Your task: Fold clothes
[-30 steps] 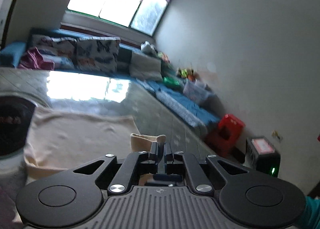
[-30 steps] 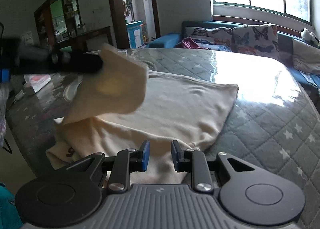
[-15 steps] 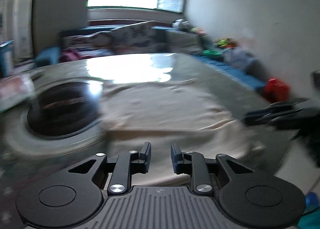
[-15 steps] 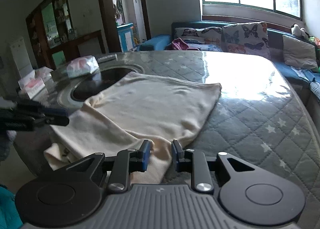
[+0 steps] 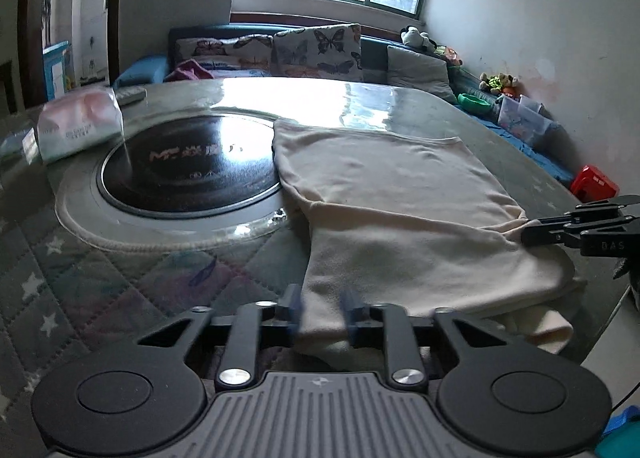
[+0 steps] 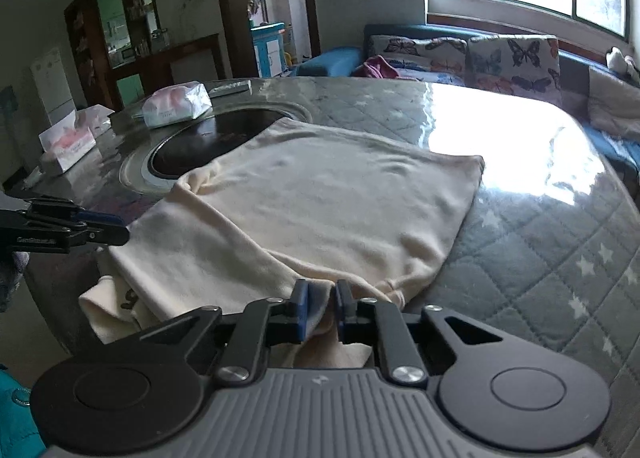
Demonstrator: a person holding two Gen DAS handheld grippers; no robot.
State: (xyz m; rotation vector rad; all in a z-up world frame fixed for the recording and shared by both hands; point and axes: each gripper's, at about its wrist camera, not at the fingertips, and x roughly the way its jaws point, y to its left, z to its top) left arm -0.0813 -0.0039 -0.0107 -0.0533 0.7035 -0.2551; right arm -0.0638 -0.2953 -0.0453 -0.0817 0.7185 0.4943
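Observation:
A cream garment (image 5: 400, 194) lies flat on the glass-topped table (image 5: 120, 290), its near part folded over and hanging a little past the front edge. My left gripper (image 5: 322, 310) is open at the garment's near left edge, with cloth lying between its fingers. In the right wrist view the left gripper (image 6: 116, 228) shows from the side at that edge of the garment (image 6: 320, 198). My right gripper (image 6: 321, 308) has its jaws narrowed on a bunch of the near right edge, and puckers run to it. The left wrist view shows the right gripper (image 5: 528, 230) pinching that corner.
A black round hob (image 5: 192, 162) is set into the table beside the garment, which overlaps its rim. A soft tissue pack (image 5: 80, 126) and a tissue box (image 6: 68, 142) sit at the far left. A sofa with butterfly cushions (image 5: 316, 50) stands behind; a red stool (image 5: 594, 182) is on the floor.
The left gripper let go of the raised cloth, which now lies folded on the garment, and came down open to the near left edge. The right gripper's jaws narrowed on the near right edge.

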